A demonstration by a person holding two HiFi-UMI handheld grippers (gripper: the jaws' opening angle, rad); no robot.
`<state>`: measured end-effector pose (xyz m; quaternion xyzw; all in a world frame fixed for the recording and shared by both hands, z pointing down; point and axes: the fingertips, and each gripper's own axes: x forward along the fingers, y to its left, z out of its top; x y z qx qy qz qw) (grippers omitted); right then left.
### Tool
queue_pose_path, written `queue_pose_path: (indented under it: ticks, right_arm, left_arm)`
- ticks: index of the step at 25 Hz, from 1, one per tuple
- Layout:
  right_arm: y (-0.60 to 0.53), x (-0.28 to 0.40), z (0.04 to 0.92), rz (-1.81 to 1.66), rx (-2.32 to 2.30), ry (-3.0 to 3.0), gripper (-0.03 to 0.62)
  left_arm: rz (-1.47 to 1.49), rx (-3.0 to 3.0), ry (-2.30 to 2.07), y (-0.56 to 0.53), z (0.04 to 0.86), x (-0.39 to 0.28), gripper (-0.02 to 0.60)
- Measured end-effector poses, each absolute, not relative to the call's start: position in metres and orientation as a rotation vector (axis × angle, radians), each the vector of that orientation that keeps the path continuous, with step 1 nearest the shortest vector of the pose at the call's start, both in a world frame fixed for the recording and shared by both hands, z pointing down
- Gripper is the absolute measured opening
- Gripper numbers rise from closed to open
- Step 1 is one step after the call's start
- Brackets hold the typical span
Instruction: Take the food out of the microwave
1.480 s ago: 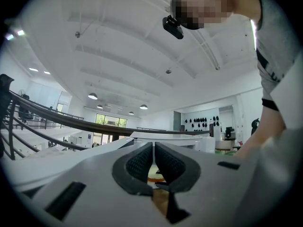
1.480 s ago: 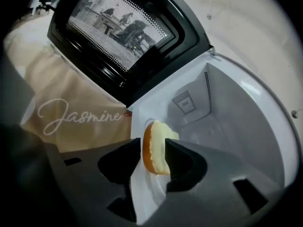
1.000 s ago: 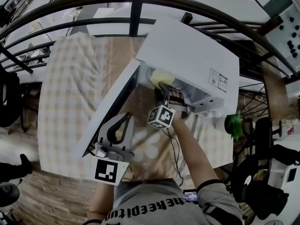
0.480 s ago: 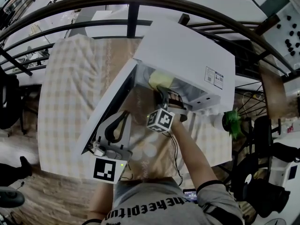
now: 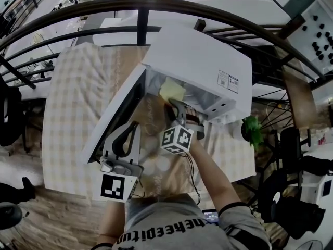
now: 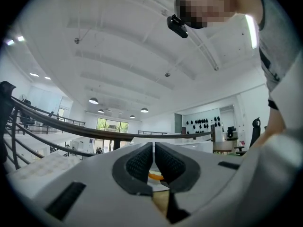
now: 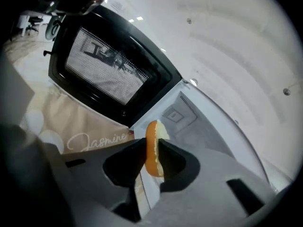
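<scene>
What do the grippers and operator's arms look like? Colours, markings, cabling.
The left gripper and right gripper have pale grey moulded bodies, black textured pads. Each carries a white marker cube printed with black squares. A thin black cable trails from the right one, whose jaws are closing on the orange food. Person wears a grey T-shirt with black lettering; forearms bare.

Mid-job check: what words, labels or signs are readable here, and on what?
"Jasmine": script on the tablecloth.
"theeditu", roughly: print on the person's shirt, ends cut off.
Stickers on the microwave top: too small to read.
Marker cubes: square patterns, no words.
</scene>
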<state>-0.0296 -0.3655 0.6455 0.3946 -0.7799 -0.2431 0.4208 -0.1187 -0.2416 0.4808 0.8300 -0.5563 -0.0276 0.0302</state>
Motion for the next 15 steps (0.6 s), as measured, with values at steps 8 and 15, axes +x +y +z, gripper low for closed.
queue_pose_path:
  ticks: [8, 15]
  right_arm:
    - [-0.34, -0.027, 0.613, -0.478, 1.039, -2.094, 0.081]
    - [-0.314, -0.02, 0.584, -0.351, 1.081, -2.223, 0.083]
  left_arm:
    - [-0.132, 2.579, -1.768, -0.231, 0.46, -0.118, 0.015]
    - [-0.205, 2.582, -1.841, -0.223, 0.438, -0.12, 0.015]
